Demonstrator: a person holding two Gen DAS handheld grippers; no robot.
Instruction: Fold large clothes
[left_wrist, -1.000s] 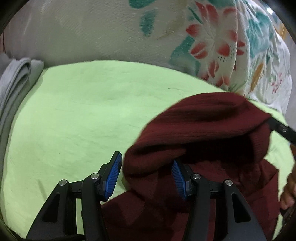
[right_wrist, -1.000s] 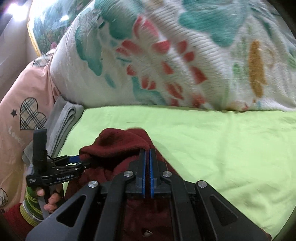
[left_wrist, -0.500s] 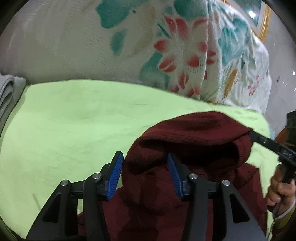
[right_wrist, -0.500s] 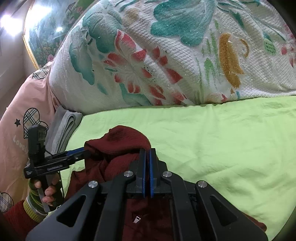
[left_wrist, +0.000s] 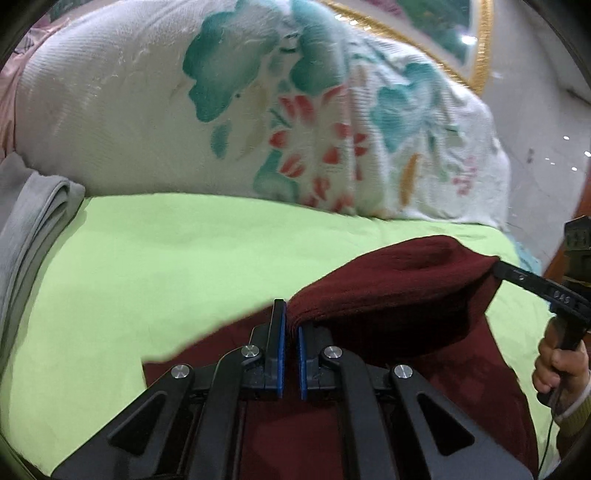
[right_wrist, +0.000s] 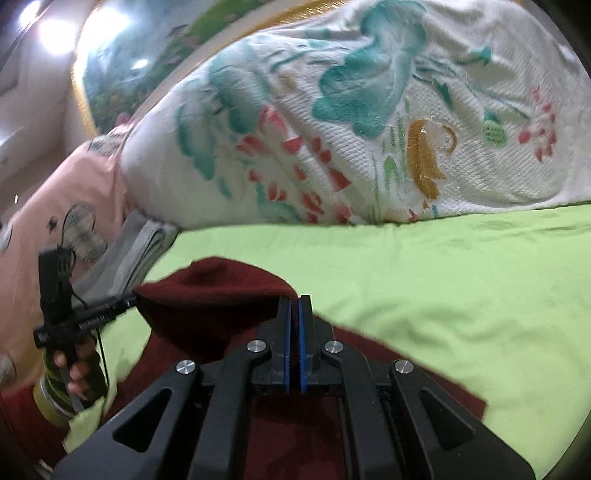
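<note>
The maroon knit garment (left_wrist: 399, 295) lies on the lime-green bed sheet (left_wrist: 155, 273), its upper edge lifted into a raised fold stretched between the two claws — the rest spreads flat toward the cameras. The left claw (left_wrist: 290, 325) is closed on one end of that fold, blue pads pressed on the fabric. The right claw (right_wrist: 294, 314) is closed on the other end, its pads nearly meeting. In the right wrist view the left claw shows at the far left with the person's hand (right_wrist: 74, 369) on its handle. Behind the sheet rests a white floral quilt (right_wrist: 369, 129); folded grey cloth (left_wrist: 33, 229) lies beside it.
</note>
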